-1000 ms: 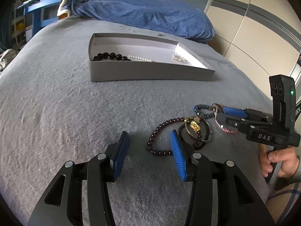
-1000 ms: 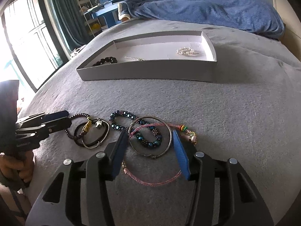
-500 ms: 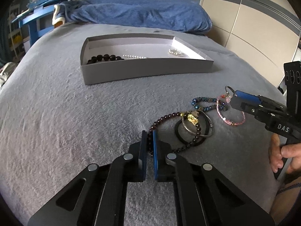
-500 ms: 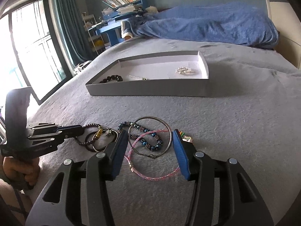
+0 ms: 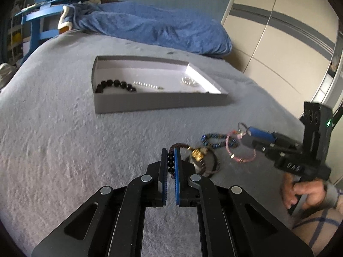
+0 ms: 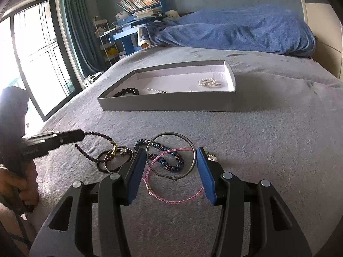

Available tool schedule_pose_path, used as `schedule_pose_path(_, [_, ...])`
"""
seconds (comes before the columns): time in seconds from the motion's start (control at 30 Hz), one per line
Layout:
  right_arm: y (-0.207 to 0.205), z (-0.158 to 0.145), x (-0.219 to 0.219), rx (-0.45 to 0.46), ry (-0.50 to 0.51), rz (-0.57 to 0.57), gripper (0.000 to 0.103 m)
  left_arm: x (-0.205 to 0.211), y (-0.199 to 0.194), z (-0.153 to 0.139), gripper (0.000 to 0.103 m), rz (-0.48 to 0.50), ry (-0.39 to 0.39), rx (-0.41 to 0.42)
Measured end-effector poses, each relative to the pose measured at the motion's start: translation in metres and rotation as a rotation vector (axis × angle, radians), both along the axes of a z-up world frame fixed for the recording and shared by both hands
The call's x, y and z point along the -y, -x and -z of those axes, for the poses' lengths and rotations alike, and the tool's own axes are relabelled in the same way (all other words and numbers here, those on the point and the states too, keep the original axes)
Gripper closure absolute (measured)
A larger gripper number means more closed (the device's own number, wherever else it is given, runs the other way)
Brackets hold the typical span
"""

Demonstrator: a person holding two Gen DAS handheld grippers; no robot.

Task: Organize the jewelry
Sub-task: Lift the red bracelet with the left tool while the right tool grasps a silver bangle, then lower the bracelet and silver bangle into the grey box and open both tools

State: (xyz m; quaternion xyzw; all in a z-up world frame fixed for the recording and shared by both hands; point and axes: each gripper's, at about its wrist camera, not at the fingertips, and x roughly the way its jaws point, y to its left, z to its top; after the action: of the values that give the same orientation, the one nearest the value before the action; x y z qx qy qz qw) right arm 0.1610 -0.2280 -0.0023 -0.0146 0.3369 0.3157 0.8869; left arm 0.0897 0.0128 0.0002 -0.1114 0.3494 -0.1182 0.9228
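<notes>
My left gripper (image 5: 170,153) is shut on a dark bead bracelet (image 5: 170,162) and lifts one end off the grey bed; in the right wrist view the bracelet (image 6: 94,136) hangs from that gripper (image 6: 80,135). My right gripper (image 6: 169,156) is open and empty above a metal bangle (image 6: 171,156), a blue beaded bracelet (image 6: 163,156) and a pink cord bracelet (image 6: 173,199). A black ring and a gold charm (image 6: 113,150) lie beside them. The grey tray (image 5: 158,103) holds black beads (image 5: 115,85), a pearl strand (image 5: 145,84) and a silver piece (image 5: 188,81).
A blue blanket (image 5: 154,27) is heaped behind the tray. A blue desk with books (image 6: 137,21) and a window (image 6: 32,64) stand to the left. Wardrobe doors (image 5: 278,42) are on the right. Grey bedspread (image 5: 53,128) surrounds the jewelry.
My left gripper has closed on the dark bead bracelet and raised it. My right gripper has stayed open and drawn back slightly over the bangle pile.
</notes>
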Motion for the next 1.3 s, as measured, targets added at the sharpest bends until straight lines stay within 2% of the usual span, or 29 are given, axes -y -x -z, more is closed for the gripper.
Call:
schedule_pose_path(0.33, [0.001,-0.004,0.0,0.005,-0.009,-0.003,0.054,0.002,-0.011,-0.036,0.097,0.013,0.013,0.074])
schedule_pose_path(0.57, [-0.004,-0.02,0.003,0.013,-0.019,-0.028,0.054,-0.004,-0.02,-0.061,0.097,0.02,0.01,0.113])
schedule_pose_path(0.77, [-0.019,-0.034,0.0,0.035,0.017,-0.031,0.054,-0.012,-0.033,-0.079,0.097,0.013,0.0,0.14])
schedule_pose_path(1.07, [-0.062,-0.054,-0.02,0.049,0.09,-0.029,0.054,-0.017,-0.07,-0.091,0.097,0.004,0.008,0.15])
schedule_pose_path(1.3, [-0.097,-0.05,-0.047,0.009,0.142,-0.048,0.054,-0.012,-0.101,-0.086,0.097,0.001,-0.012,0.123])
